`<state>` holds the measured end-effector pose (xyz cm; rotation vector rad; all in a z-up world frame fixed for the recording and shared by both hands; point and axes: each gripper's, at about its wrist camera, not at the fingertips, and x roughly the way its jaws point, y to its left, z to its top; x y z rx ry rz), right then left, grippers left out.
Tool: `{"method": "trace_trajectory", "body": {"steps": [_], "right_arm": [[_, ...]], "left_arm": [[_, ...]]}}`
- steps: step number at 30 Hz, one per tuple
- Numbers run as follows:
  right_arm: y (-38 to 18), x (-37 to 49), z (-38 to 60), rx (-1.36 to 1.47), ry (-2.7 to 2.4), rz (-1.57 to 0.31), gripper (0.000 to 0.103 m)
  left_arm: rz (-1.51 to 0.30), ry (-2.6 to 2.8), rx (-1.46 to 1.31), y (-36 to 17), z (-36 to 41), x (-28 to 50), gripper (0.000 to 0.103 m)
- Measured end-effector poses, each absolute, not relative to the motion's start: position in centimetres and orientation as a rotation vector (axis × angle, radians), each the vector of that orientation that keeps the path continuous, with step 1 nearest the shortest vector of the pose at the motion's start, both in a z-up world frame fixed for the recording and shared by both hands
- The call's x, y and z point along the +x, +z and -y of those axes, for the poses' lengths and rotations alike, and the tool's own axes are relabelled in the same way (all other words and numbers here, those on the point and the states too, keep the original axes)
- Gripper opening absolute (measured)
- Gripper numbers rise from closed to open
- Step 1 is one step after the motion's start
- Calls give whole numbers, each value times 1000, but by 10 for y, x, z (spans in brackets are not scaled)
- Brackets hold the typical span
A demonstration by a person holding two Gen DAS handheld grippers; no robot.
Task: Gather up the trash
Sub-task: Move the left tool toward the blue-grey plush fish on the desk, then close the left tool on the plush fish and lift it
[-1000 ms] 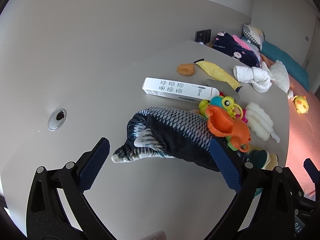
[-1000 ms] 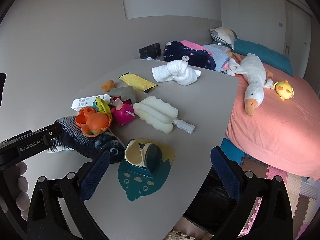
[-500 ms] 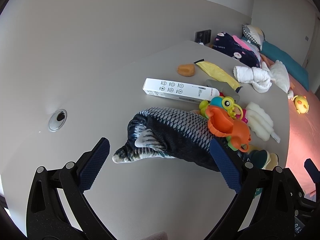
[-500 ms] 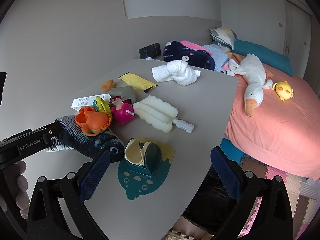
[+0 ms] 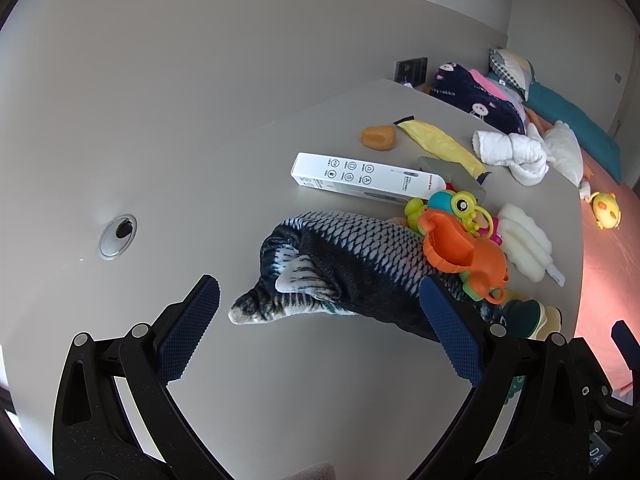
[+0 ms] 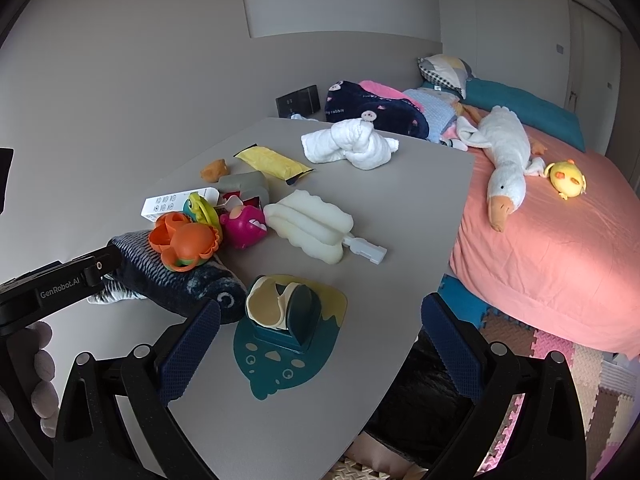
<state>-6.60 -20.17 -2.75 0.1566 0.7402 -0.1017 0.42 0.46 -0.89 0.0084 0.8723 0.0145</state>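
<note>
A grey table (image 5: 168, 184) holds mixed items. A white carton box (image 5: 366, 178) lies mid-table, also in the right wrist view (image 6: 176, 204). A yellow wrapper (image 5: 440, 145) and a small orange lump (image 5: 378, 137) lie behind it; the wrapper also shows in the right wrist view (image 6: 272, 163). A red and white opened packet (image 6: 240, 200) sits by a grey box (image 6: 244, 182). My left gripper (image 5: 320, 334) is open and empty, just short of a plush fish's tail (image 5: 256, 312). My right gripper (image 6: 320, 344) is open and empty above the table's near corner.
A plush fish (image 5: 360, 264) carries an orange toy (image 5: 464, 252). Nearby are a pink toy (image 6: 244, 226), white foam piece (image 6: 312, 226), teal mat with cup (image 6: 288, 332), rolled towel (image 6: 352, 146). A cable hole (image 5: 118, 236) is at left. A bed (image 6: 560, 240) stands right; black bag (image 6: 420, 396) below.
Both grippers have crept slightly forward; the table items sit a little lower in view. Nothing was taken hold of or moved.
</note>
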Motion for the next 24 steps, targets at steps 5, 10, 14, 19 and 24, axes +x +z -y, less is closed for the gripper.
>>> {"method": "trace_trajectory", "body": {"steps": [5,10,14,19,24], "right_arm": [[-37,-62,202,171,-97,-754,100],[-44,-54,196,174,-78,-775,100],[-47,-47,192,174,-86,-777,95],[-52,-36,192,181,-96,-786,85],[-62,-24,194,204,-88,-814,63]], "left_arm": [[-884,20,2,-12,-6,6,97],[-906,27,-20,-17,-10,10,97],[-917,34,-29,-21,-12,13,97],[-924,35,-33,-25,-12,16,97],[-943,33,-40,-31,-10,21,97]]}}
